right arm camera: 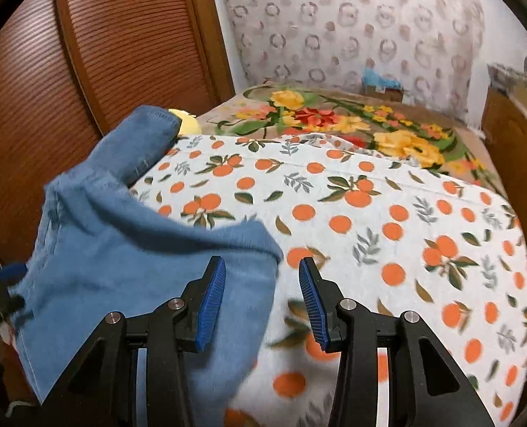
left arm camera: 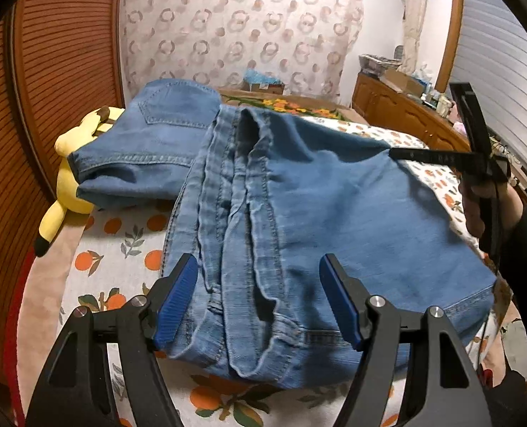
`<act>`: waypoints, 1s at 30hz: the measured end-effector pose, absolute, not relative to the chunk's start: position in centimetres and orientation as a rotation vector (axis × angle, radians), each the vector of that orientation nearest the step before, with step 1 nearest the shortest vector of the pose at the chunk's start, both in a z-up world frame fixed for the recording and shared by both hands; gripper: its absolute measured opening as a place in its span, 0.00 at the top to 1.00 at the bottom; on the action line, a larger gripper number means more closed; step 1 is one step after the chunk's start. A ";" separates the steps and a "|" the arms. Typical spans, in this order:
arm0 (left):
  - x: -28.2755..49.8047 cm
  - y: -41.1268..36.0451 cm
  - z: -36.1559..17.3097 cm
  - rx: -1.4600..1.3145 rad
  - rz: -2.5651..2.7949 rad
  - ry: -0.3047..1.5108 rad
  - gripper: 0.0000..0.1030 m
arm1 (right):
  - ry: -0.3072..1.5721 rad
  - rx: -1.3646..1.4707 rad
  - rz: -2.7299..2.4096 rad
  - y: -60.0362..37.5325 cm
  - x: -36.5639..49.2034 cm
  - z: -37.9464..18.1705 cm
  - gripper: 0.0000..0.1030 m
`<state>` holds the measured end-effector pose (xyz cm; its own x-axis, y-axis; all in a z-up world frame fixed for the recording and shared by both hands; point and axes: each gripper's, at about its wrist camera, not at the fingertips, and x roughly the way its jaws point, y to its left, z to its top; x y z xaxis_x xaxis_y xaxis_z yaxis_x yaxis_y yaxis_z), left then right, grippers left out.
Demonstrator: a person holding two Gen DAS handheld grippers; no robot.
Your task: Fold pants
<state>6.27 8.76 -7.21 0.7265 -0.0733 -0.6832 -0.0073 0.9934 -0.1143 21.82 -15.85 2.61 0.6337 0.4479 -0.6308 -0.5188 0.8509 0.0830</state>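
The light-blue denim pants [left arm camera: 299, 192] lie partly folded on the bed with the orange-print white sheet [left arm camera: 121, 249], the bunched leg seams running straight ahead of the left gripper [left arm camera: 258, 302] and the seat with its back pocket lying ahead and to its left, against a yellow plush toy [left arm camera: 68, 185]. The left gripper's jaws stand wide apart and empty, straddling the ridge of seams near the closest fold edge without pressing on it. The right gripper [right arm camera: 261, 302] is also parted and holds nothing; a corner of the pants lies under and to the left of its left pad, and bare sheet fills the view ahead and to its right.

The step in hand appears to be settling and re-gripping the cloth for the next fold. To do it well, the left gripper should close on all layers of the near edge together, not just the top seam, so the stack lifts as one. The right gripper should take the loose corner beside it squarely, clear of the sheet beneath. Both should then lift evenly and carry the edge over towards the pocket end, keeping the fold line straight.
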 end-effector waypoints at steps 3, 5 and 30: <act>6.5 8.9 -7.7 -0.109 -0.031 0.768 0.30 | 0.728 -0.064 0.569 -15.2 23.5 2.4 0.78; 6.5 8.9 -7.8 -0.106 -0.031 0.770 0.30 | 0.743 -0.043 0.586 -14.8 24.4 2.3 0.88; 6.6 8.8 -8.2 -0.093 -0.024 0.779 0.30 | 0.585 -0.069 0.544 -16.4 18.7 4.2 0.54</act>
